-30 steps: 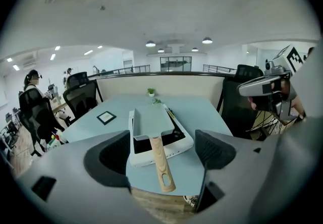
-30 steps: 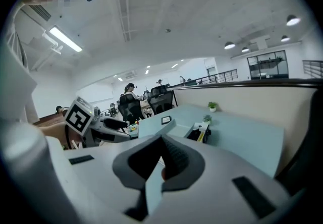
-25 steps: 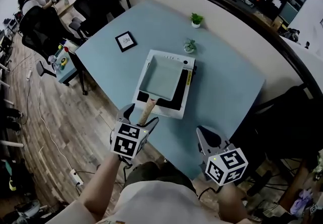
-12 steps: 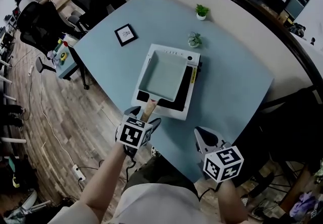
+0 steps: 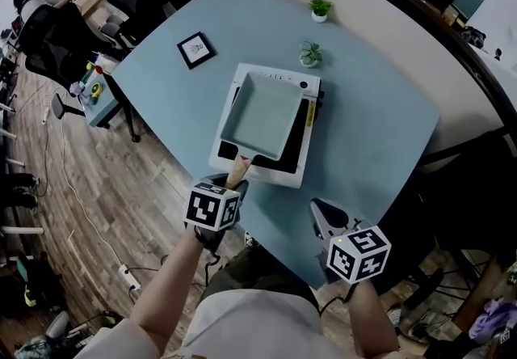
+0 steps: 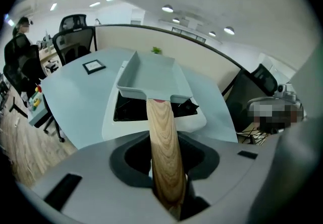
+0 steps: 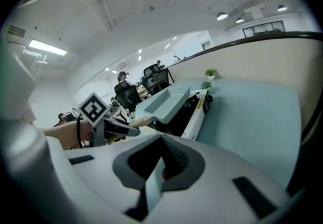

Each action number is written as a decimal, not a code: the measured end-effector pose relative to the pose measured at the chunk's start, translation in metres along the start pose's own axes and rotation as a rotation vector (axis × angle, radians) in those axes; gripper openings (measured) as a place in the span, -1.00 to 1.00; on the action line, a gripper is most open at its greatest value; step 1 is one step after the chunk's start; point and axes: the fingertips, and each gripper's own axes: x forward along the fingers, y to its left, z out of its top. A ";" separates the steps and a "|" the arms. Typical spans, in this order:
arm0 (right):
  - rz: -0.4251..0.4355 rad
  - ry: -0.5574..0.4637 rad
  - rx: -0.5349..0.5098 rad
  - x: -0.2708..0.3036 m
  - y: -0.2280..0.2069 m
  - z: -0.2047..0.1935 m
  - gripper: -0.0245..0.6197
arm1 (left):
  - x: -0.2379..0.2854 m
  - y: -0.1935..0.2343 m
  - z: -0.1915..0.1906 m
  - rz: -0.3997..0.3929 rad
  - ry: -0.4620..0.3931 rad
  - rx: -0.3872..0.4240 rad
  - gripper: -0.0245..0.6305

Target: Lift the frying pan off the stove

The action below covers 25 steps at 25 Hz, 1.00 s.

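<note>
A pale blue square frying pan (image 5: pixel 262 115) sits on a white stove (image 5: pixel 295 170) with a black top, in the middle of the blue table. Its wooden handle (image 5: pixel 236 174) points toward me. My left gripper (image 5: pixel 230 182) is around that handle, its jaws closing, and in the left gripper view the handle (image 6: pixel 164 142) fills the gap with the pads against it. The pan (image 6: pixel 151 74) still rests level on the stove (image 6: pixel 113 127). My right gripper (image 5: pixel 321 216) hangs shut and empty over the table's near edge, right of the stove.
A small framed picture (image 5: pixel 195 48) lies on the table to the far left of the stove. Two little potted plants (image 5: pixel 320 7) (image 5: pixel 309 53) stand behind it. Black office chairs (image 5: pixel 56 42) are off the table's left side, and a curved partition runs along the back.
The left gripper slid forward along the wooden handle and its jaws went from wide open to closed against it. The right gripper barely moved. The pan stays on the stove.
</note>
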 end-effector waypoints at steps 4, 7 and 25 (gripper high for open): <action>-0.016 -0.003 -0.007 0.000 0.004 0.002 -0.91 | -0.003 -0.001 -0.005 -0.022 -0.009 -0.001 -0.56; -0.029 -0.002 -0.015 -0.002 0.009 0.005 -0.91 | -0.013 -0.003 -0.013 -0.044 -0.008 -0.017 -0.56; -0.136 -0.231 -0.170 -0.072 0.059 0.126 -0.91 | -0.166 0.009 0.052 0.005 -0.327 0.069 -0.56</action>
